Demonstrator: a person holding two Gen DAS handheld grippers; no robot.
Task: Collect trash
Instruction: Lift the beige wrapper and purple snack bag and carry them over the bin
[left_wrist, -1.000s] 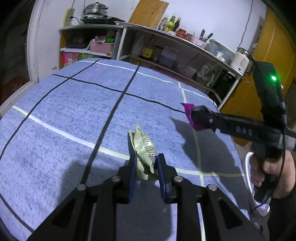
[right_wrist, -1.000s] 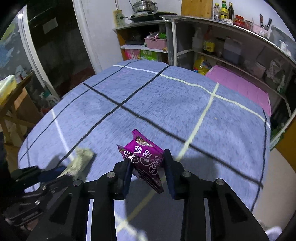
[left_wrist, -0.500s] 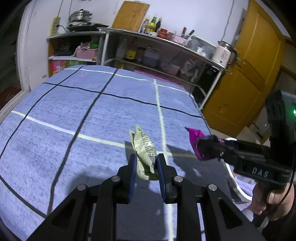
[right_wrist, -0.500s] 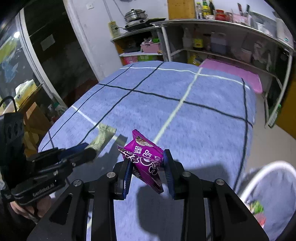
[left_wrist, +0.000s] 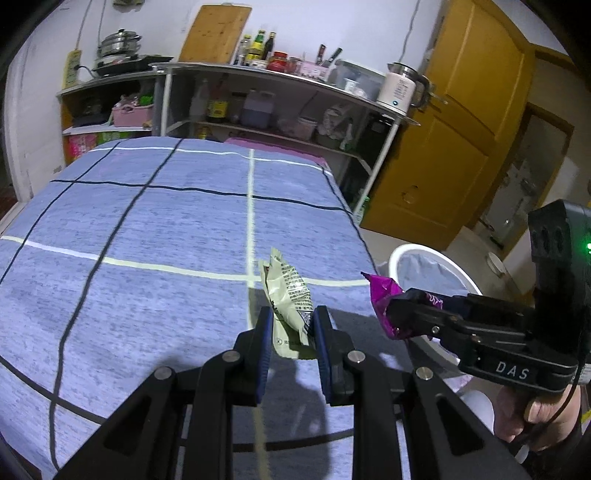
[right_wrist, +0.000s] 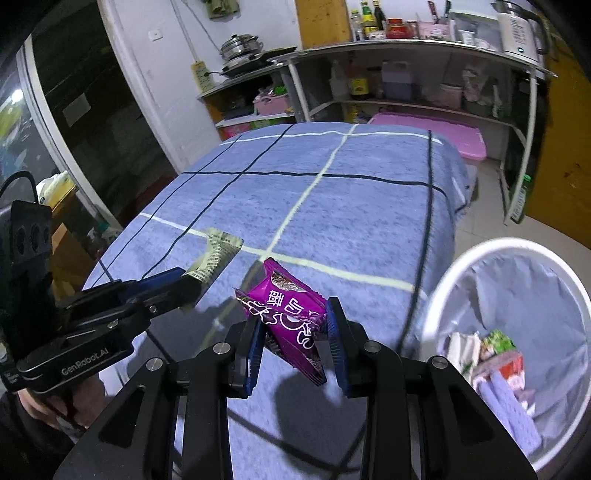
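The left gripper (left_wrist: 291, 325) had its fingers (left_wrist: 263, 343) pinching a pale green wrapper (left_wrist: 286, 295), which stood up between them, lifted above the blue checked surface (left_wrist: 147, 221). The right gripper (right_wrist: 295, 332) had its fingers (right_wrist: 338, 343) pinching a purple snack packet (right_wrist: 291, 314), also held above the surface. To the right of the right fingers, lower down, stood a white trash bin (right_wrist: 443, 288) with some wrappers already inside.
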